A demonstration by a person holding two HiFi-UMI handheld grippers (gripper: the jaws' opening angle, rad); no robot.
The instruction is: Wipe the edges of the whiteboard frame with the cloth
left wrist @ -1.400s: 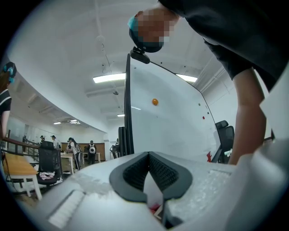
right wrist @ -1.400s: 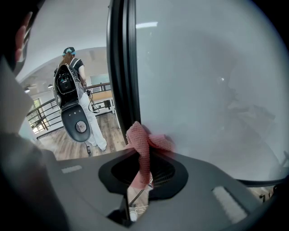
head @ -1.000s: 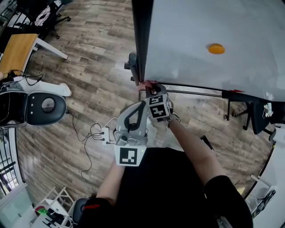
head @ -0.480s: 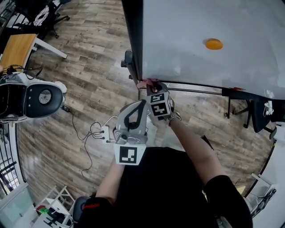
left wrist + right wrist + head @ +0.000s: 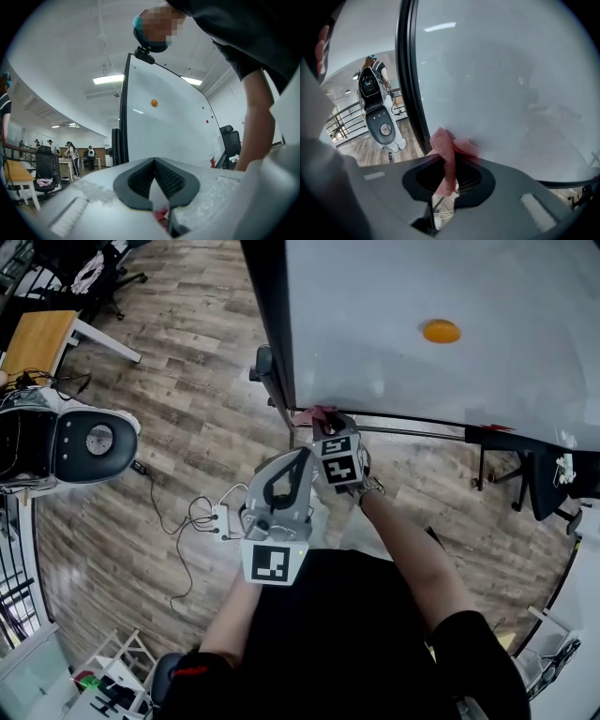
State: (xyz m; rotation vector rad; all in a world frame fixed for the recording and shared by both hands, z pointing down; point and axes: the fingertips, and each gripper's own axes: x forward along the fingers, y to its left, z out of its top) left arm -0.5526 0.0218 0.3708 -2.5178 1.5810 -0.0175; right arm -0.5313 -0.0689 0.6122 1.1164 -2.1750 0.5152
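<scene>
Cloth (image 5: 446, 149), pink and bunched, is pinched in the jaws of my right gripper (image 5: 446, 178), its top pressed against the whiteboard frame (image 5: 408, 84) at the near left corner. I see my left gripper (image 5: 153, 173) just nearer, jaws together with nothing between them.

Grippers: two, one left gripper (image 5: 153, 164) and one right gripper (image 5: 447, 177). Whiteboard (image 5: 422, 287): one, with one orange magnet (image 5: 441, 331). Cloth (image 5: 446, 151): one; wooden table (image 5: 37, 348): one.
</scene>
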